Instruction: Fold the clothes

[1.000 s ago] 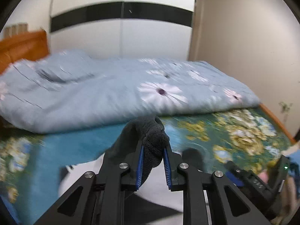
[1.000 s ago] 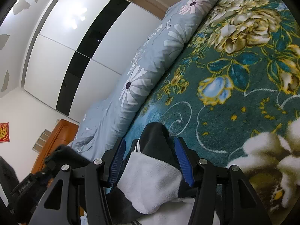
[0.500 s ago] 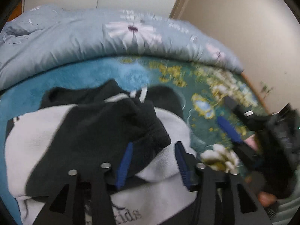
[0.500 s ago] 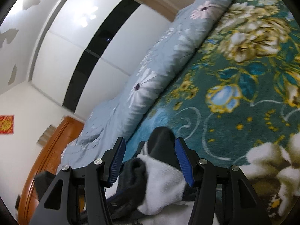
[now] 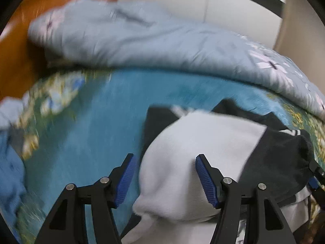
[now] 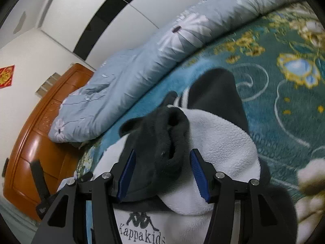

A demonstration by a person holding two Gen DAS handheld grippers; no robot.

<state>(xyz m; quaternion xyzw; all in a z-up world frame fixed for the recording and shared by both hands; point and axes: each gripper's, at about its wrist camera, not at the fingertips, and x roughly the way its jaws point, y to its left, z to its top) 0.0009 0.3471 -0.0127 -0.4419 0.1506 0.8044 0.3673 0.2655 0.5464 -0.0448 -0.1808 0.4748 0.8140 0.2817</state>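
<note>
A white and black fleece top [image 5: 195, 142] with a Kappa Kids logo [image 6: 140, 231] lies on the teal flowered bedspread [image 5: 85, 134]. Its sleeves are laid over the body. My left gripper [image 5: 164, 180] is open, its blue pads [image 5: 126, 181] either side of a white fold without pinching it. My right gripper [image 6: 162, 174] is open around the black cuff [image 6: 164, 142] of a sleeve, which rests on the white body; the pads [image 6: 198, 174] stand clear of it.
A rolled light-blue flowered duvet [image 5: 162, 40] lies along the far side of the bed [image 6: 142, 61]. An orange wooden headboard [image 6: 40, 142] is at the left. A blue garment [image 5: 10, 174] lies at the left edge. White and black wardrobe doors [image 6: 101, 10] stand behind.
My left gripper let go of the dark sleeve, opened wide and swung left towards the headboard. My right gripper stayed open and tilted down over the black cuff now lying on the top.
</note>
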